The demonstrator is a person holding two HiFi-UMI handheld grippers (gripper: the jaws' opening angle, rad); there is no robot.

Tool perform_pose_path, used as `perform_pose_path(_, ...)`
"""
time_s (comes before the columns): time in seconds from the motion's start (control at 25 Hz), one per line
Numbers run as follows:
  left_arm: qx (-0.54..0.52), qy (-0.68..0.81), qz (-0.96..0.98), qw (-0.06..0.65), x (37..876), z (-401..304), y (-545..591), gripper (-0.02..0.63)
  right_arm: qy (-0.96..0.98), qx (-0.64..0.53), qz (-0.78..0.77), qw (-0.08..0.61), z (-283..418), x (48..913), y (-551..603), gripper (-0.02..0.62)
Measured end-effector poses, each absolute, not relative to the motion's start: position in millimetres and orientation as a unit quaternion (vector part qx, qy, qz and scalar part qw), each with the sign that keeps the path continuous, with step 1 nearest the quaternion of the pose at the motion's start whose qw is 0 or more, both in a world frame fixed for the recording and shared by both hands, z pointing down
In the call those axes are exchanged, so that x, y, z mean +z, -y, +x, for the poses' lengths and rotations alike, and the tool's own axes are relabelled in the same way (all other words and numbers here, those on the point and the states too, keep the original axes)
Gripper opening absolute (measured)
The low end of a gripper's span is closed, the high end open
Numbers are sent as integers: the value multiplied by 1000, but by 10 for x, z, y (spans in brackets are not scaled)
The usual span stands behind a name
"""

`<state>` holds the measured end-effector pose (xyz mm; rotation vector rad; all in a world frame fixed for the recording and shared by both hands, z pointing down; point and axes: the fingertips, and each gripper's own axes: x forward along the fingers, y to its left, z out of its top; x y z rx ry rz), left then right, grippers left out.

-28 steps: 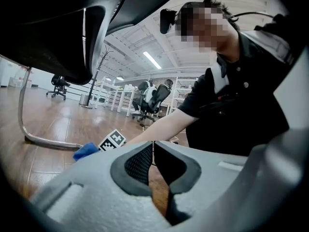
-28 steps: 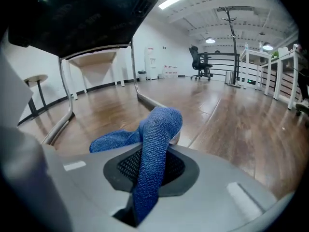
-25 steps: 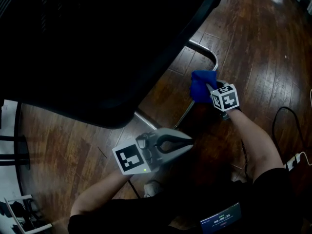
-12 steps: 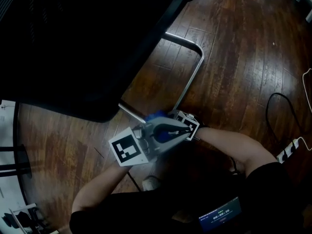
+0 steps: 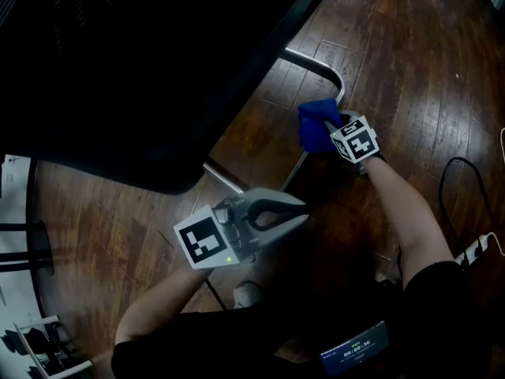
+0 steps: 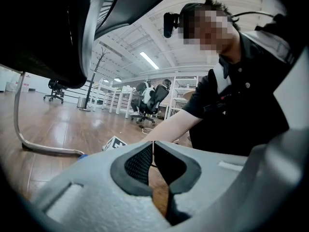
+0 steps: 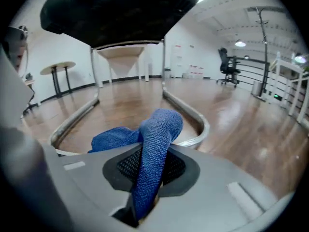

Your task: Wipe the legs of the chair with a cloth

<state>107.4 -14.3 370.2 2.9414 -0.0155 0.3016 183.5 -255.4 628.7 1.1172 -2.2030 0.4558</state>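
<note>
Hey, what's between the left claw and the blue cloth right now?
In the head view, only the chair's chrome leg and dark wood floor lie between the shut, empty left claw and the blue cloth.

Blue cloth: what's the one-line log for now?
right hand-held gripper: shut on blue cloth | blue cloth: against chair leg | left hand-held gripper: shut, empty

My right tool [image 5: 339, 133] holds the blue cloth [image 5: 317, 126] against the chair leg [image 5: 315, 61]; my left tool [image 5: 302, 212] hangs nearer me.
</note>
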Motion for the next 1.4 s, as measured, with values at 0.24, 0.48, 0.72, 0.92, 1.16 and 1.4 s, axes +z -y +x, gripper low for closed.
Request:
perform_pose_path(0.24, 112, 5, 988, 105, 3659, 980, -2, 2, 798, 200, 494, 282, 2096, 6261, 2757, 49)
perform_pose_path(0.48, 91, -42, 993, 64, 3273, 1110, -30, 2, 888, 166, 277, 328, 919, 6295, 1771, 52)
perform_pose_path(0.72, 6, -34, 999, 7, 2355, 1246, 29, 2, 935, 175, 74, 301, 234, 5913, 837, 54)
perform_pose_path(0.92, -6, 33, 998, -46, 1935, 975, 142, 2, 974, 171, 112, 93, 577, 4465, 1488, 55)
perform_pose_path(1.16, -11, 64, 998, 13, 1685, 1004, 551, 2, 939, 221, 233, -125, 1382, 3221, 2261, 55)
perform_pose_path(1.4, 191, 153, 969, 27, 2245, 1125, 855, 2, 928, 210, 285, -118, 1403, 3135, 2433, 55)
